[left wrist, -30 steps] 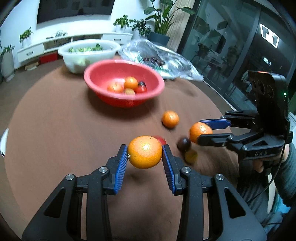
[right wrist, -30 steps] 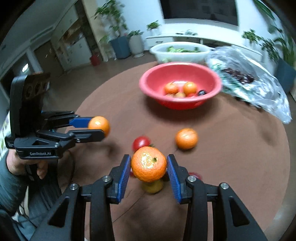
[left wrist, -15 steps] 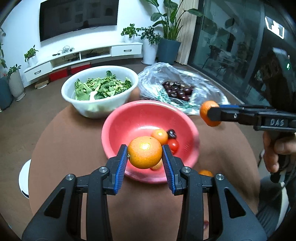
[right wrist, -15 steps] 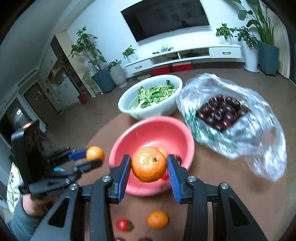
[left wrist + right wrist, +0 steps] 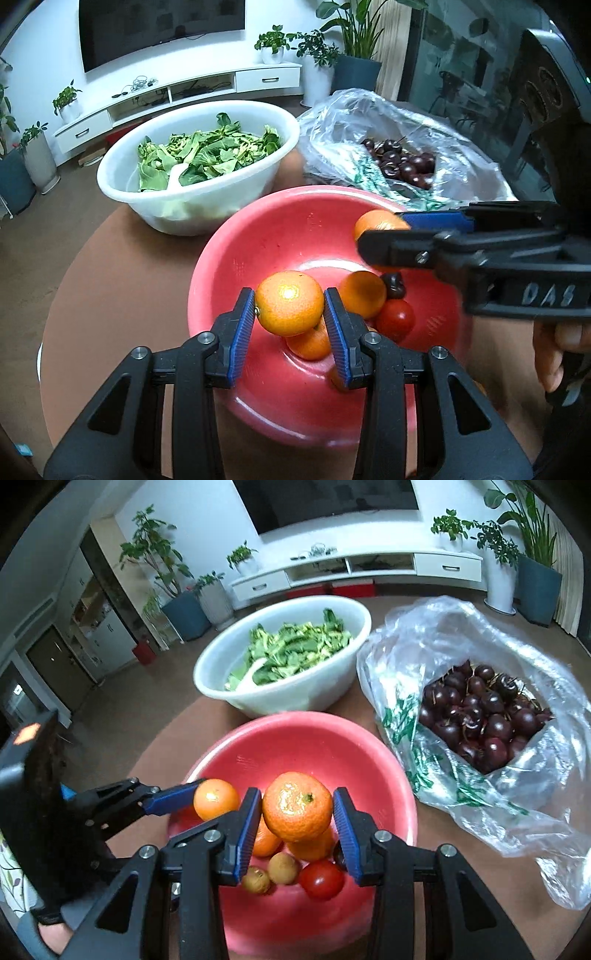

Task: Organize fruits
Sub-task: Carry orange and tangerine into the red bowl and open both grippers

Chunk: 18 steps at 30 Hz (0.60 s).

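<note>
My left gripper (image 5: 290, 317) is shut on an orange (image 5: 289, 302) and hangs over the red bowl (image 5: 229, 258). My right gripper (image 5: 297, 821) is shut on a second orange (image 5: 297, 805) above the same red bowl (image 5: 314, 738). Each gripper shows in the other's view, the right gripper (image 5: 380, 236) coming in from the right and the left gripper (image 5: 207, 794) from the left. Inside the bowl lie oranges (image 5: 364, 293), a tomato (image 5: 321, 880), a dark cherry (image 5: 393, 284) and two small brownish fruits (image 5: 282, 867).
Behind the red bowl stands a white bowl of leafy greens (image 5: 199, 162). A clear plastic bag of dark cherries (image 5: 480, 716) lies to the right on the brown round table (image 5: 110, 295). A person's hand (image 5: 557, 354) holds the right gripper.
Both grippers carried their oranges from the near part of the table forward to above the red bowl. The loose fruit on the table has dropped out of view.
</note>
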Each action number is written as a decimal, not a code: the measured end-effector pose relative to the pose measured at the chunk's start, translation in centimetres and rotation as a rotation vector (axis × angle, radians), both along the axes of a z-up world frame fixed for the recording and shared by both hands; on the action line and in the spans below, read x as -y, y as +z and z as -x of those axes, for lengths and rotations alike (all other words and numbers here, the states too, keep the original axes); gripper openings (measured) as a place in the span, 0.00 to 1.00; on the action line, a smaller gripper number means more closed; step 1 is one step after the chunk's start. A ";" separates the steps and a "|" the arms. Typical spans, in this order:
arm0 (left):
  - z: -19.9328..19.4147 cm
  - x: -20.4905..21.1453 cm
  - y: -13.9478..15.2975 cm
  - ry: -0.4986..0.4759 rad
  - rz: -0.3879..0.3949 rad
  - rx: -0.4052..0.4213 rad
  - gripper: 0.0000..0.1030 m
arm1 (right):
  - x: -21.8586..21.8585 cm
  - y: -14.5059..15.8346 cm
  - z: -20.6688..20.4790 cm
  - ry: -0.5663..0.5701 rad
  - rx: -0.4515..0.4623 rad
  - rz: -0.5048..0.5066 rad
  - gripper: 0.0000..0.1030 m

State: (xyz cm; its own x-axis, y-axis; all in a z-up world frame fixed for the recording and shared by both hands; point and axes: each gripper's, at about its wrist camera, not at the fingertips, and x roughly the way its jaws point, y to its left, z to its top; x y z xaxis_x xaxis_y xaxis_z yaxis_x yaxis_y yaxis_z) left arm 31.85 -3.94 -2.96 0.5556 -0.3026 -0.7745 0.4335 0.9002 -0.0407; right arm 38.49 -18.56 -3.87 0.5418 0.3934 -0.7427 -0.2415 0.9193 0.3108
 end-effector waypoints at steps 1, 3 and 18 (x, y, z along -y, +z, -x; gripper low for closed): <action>-0.4 0.1 -0.3 0.002 -0.003 -0.004 0.35 | -0.2 -0.3 -0.3 -0.001 -0.006 0.006 0.42; -1.1 0.3 -0.9 0.009 -0.008 -0.016 0.35 | -0.8 -0.7 -0.8 0.004 -0.016 0.017 0.42; -0.6 1.0 -1.3 -0.002 -0.014 0.008 0.72 | -2.7 -2.3 -2.2 0.018 -0.037 0.125 0.43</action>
